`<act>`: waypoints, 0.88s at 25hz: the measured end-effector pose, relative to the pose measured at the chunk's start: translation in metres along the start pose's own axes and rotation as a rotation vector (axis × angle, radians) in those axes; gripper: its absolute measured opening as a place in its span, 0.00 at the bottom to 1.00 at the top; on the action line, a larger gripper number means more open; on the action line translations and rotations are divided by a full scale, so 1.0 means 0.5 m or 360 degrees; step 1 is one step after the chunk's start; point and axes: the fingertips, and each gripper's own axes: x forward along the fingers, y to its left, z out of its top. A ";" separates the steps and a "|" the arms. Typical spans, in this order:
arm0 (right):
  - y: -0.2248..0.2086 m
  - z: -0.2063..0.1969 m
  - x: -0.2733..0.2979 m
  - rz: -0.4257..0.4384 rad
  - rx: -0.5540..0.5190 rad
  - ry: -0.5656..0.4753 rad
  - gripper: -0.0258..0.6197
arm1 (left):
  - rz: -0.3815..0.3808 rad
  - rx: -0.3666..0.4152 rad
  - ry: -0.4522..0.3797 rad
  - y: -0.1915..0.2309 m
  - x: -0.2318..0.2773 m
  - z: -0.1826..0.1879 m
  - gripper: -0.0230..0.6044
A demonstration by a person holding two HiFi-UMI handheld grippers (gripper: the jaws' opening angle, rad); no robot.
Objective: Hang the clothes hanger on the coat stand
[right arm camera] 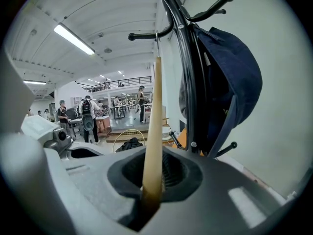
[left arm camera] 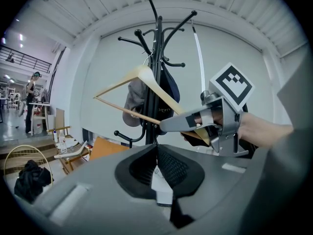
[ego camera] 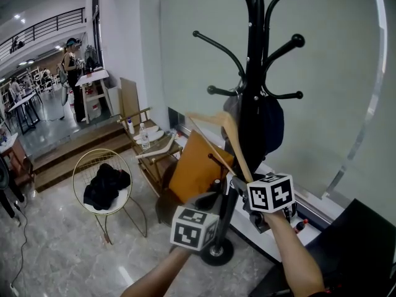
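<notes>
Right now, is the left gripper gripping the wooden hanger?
No: the right gripper alone clamps the wooden hanger, while the left gripper is shut and empty.

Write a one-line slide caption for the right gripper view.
Right gripper grips a wooden hanger beside the coat stand bearing a dark cap.

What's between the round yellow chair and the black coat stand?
Head view: a small wooden table holding a bottle, then a leaning orange board.

pale wooden hanger (ego camera: 230,129) tilted, held up just beside black coat stand (ego camera: 257,17).
</notes>
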 end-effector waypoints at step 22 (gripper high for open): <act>0.006 -0.002 -0.010 -0.0073 -0.0049 -0.0167 0.11 | -0.0018 0.0015 0.0006 -0.005 -0.008 -0.008 0.04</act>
